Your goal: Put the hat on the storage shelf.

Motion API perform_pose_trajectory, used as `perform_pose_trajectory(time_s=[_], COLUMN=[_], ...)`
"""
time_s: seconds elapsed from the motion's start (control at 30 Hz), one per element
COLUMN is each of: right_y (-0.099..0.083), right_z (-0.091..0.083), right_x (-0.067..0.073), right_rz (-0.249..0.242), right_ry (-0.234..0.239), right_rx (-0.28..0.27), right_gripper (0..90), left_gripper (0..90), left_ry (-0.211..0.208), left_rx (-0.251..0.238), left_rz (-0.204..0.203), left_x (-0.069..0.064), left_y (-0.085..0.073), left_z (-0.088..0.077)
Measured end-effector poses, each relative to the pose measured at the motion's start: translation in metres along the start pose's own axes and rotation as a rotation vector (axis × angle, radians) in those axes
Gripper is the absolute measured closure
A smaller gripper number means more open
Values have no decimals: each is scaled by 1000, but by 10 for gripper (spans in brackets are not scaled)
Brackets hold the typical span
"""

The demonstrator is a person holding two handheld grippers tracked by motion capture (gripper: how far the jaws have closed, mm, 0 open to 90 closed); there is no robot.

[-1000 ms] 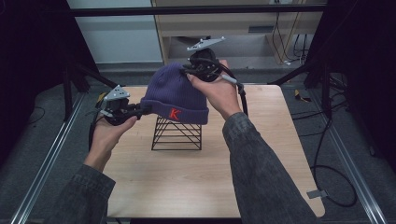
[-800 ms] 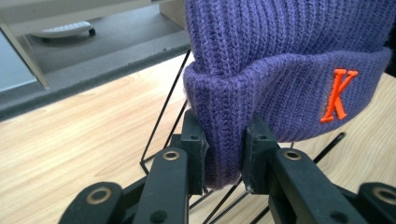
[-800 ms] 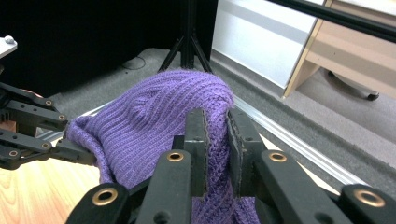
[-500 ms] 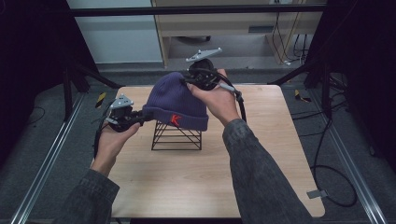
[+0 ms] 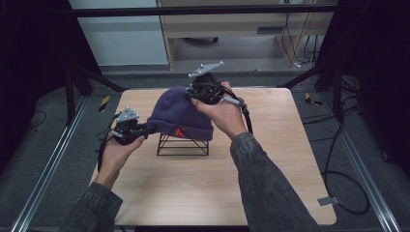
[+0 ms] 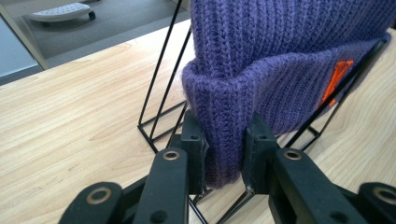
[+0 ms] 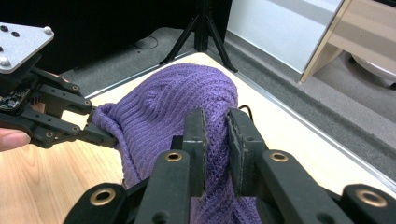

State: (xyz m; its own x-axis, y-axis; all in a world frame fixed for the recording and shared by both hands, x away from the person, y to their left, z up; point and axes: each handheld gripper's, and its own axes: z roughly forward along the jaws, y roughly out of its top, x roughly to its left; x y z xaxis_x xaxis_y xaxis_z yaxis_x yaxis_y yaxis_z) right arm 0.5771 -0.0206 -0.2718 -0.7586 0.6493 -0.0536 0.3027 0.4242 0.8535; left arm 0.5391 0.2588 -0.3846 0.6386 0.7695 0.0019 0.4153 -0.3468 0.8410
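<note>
A purple ribbed knit beanie with an orange mark on its cuff (image 5: 180, 115) is draped over a black wire-frame stand (image 5: 183, 144) at the middle of a light wooden desk (image 5: 270, 179), held from two sides by a person seated at the near edge. The left gripper (image 5: 145, 127), a black two-fingered tool topped with a grey three-cornered plate, has its fingers (image 6: 194, 149) narrowed on the folded cuff at the beanie's left end; in the left gripper view the thick cuff fills the gap between both pads, with the stand's thin black rods passing just behind and beneath the fingers. The right gripper (image 5: 193, 92) sits at the far side of the beanie, near its crown, gripped by the person's right hand (image 5: 223, 113). In the right gripper view its fingers (image 7: 242, 140) pinch a fold of the purple knit between them, and the left gripper (image 7: 100, 135) appears beyond the fabric, its tips touching the beanie's edge. A black cable (image 5: 247, 120) trails from the right gripper across the desk. Both forearms wear grey denim sleeves (image 5: 270, 193).
</note>
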Motion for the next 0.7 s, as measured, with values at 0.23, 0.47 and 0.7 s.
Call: perform_pose_trajectory(time_s=[0.23, 0.47, 0.7], right_y=[0, -5, -8], right_z=[-2, 2, 8], right_x=[12, 18, 21], right_rz=[-29, -41, -40], right_ry=[16, 32, 44], right_rx=[18, 50, 59], right_gripper=[785, 783, 784], left_gripper=[733, 733, 731], left_ry=[2, 5, 7], left_rx=[-2, 11, 18], left_rz=[-13, -26, -34], left_x=[1, 4, 7], left_y=[-7, -18, -24], left_z=[0, 2, 3])
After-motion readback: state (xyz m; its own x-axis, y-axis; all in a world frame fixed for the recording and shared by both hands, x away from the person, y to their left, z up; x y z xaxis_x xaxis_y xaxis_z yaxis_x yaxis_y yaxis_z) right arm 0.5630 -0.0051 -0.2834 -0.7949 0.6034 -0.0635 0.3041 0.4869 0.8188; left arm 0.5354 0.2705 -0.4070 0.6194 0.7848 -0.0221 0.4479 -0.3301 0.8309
